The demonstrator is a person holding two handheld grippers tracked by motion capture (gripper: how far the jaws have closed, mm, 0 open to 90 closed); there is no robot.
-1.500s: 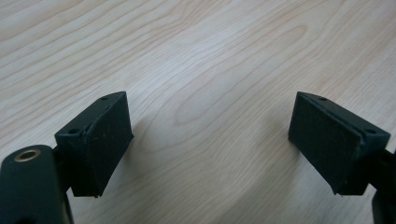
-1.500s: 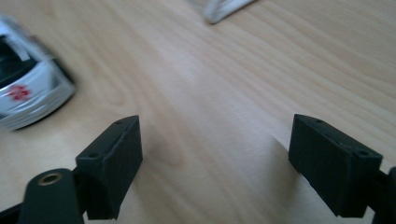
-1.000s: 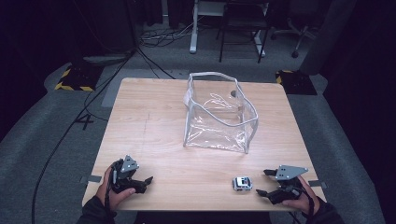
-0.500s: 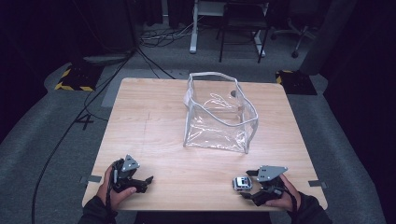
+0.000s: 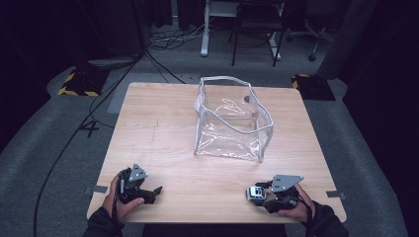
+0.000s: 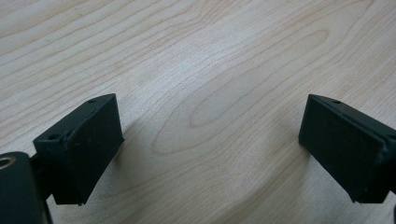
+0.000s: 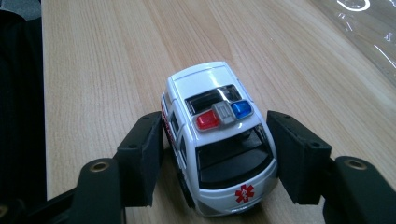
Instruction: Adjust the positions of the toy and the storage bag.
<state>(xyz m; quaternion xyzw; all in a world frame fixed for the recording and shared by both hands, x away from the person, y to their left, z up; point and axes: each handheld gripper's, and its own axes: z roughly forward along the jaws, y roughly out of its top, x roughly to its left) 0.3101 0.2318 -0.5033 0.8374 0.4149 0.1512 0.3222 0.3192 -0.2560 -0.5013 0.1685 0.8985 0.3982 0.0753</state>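
At the near edge of the wooden counter (image 5: 163, 128), the right claw (image 7: 215, 156) is closing its jaws around a white toy ambulance (image 7: 217, 135), pads pressing its sides, while the left claw (image 6: 210, 149) is resting wide open, holding nothing.

A: Far half of the wooden table (image 5: 163, 123)?
B: Clear plastic bag (image 5: 232, 121), standing open, white-trimmed.
A: Beyond it?
B: Cables on the floor (image 5: 168, 42), yellow-black striped blocks (image 5: 79, 84).

toy ambulance (image 7: 217, 140) | white, red-blue lightbar | upright | table's near right edge
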